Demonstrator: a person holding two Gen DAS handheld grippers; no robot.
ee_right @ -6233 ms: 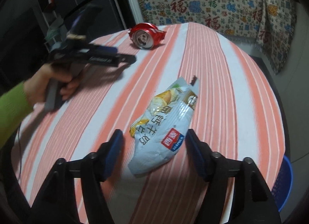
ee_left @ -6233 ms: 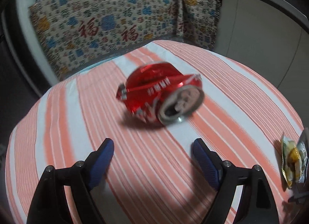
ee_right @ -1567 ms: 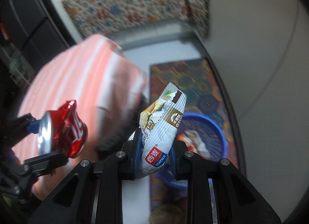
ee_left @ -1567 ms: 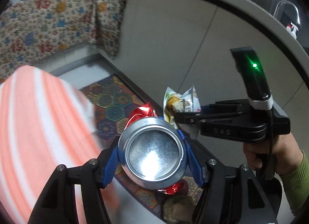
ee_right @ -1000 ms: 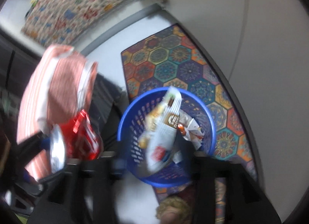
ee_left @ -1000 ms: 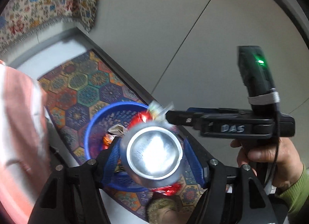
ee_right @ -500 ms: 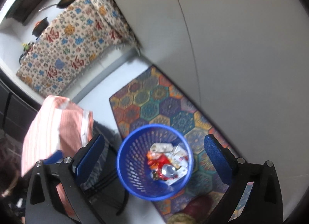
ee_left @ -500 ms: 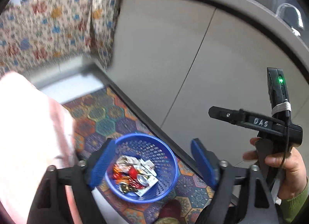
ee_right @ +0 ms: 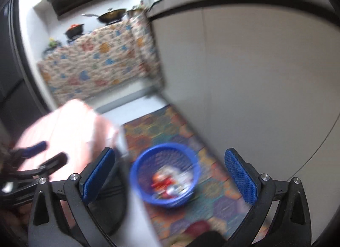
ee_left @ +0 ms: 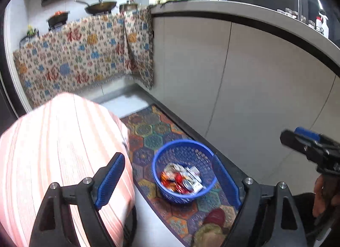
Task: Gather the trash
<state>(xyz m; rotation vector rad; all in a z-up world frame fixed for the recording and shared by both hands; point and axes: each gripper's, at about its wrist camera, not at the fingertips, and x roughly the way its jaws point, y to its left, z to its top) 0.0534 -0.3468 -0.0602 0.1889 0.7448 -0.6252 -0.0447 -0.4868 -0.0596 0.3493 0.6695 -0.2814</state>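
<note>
With both loads dropped, our left gripper [ee_left: 167,180] and right gripper [ee_right: 170,176] gape empty above the blue plastic mesh basket [ee_left: 184,174] holding the trash between their fingers, so next we return to the striped desk [ee_left: 53,140].

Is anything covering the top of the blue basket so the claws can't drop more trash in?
No. The round blue plastic basket stands open-topped on the patterned mat, and nothing visible hangs between it and the empty left claw.
</note>
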